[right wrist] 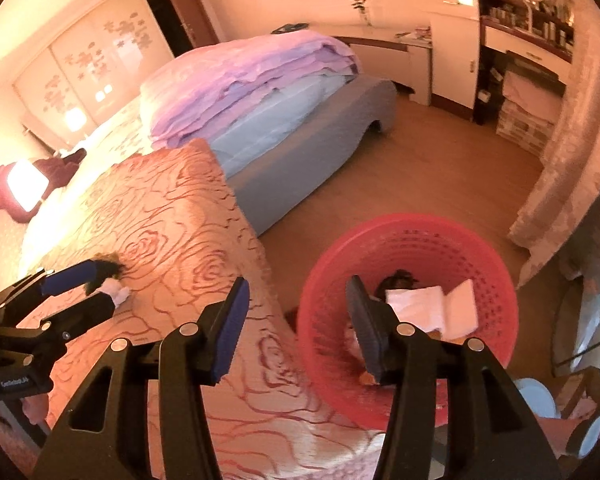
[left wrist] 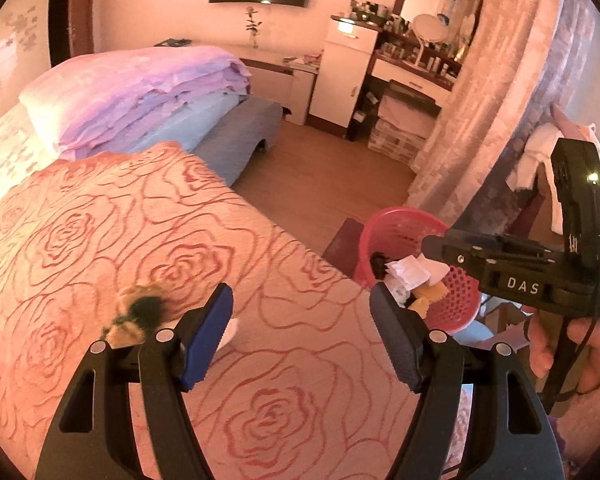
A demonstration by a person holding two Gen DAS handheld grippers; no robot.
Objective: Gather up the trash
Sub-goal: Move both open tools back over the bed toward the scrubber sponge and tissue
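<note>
A dark, yellowish peel (left wrist: 140, 312) lies on the rose-patterned bedspread (left wrist: 100, 220), just left of my left gripper (left wrist: 302, 336). A small white scrap (left wrist: 232, 328) peeks out beside its blue left pad. That gripper is open with nothing between its fingers. A red basket (right wrist: 412, 240) stands on the floor by the bed, holding white paper (right wrist: 432, 304) and yellow bits (left wrist: 430, 294). My right gripper (right wrist: 296, 330) hangs open over the basket's near rim and the bed edge, with nothing in it. In the right wrist view the left gripper (right wrist: 108, 286) sits by the peel (right wrist: 106, 266) and the scrap (right wrist: 118, 292).
Folded purple and blue quilts (left wrist: 140, 92) are stacked on the bed behind. Wooden floor (left wrist: 320, 176) lies beyond the basket. A curtain (left wrist: 480, 120) hangs to the right, with a white cabinet (left wrist: 344, 76) and a dresser at the far wall. A hand (left wrist: 560, 344) holds the right gripper.
</note>
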